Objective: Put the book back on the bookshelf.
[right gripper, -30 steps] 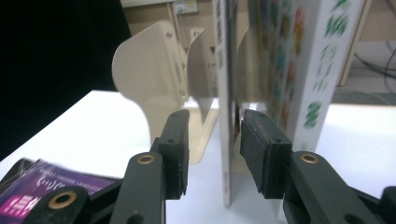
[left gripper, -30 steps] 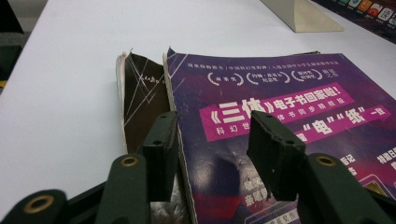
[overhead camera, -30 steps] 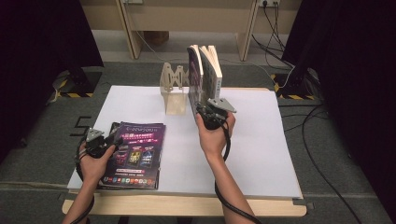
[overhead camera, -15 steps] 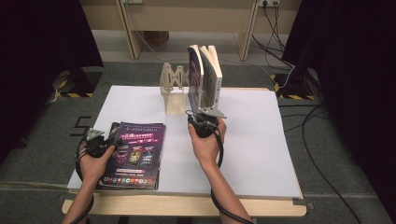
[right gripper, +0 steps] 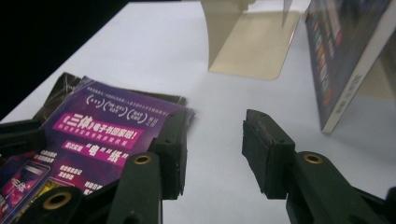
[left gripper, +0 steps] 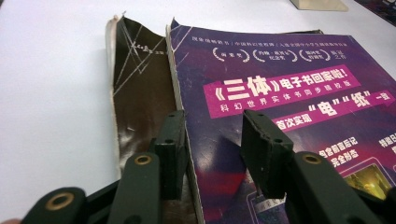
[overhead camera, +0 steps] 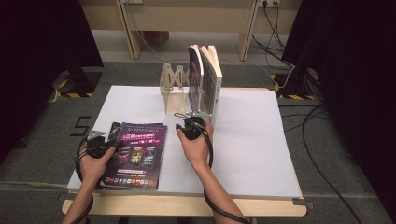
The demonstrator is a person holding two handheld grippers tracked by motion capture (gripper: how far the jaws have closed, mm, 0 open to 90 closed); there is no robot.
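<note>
Two books [overhead camera: 204, 77] are already stood in the far bookend rack [overhead camera: 173, 88]; the purple book [overhead camera: 135, 154] lies flat, straddled unclamped by the closing left gripper [overhead camera: 111, 145], with the right gripper [overhead camera: 181, 128] opening, empty.

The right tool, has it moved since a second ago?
Yes. The right tool has come back from the standing books toward the person, and it now sits beside the purple book, jaws open.
</note>
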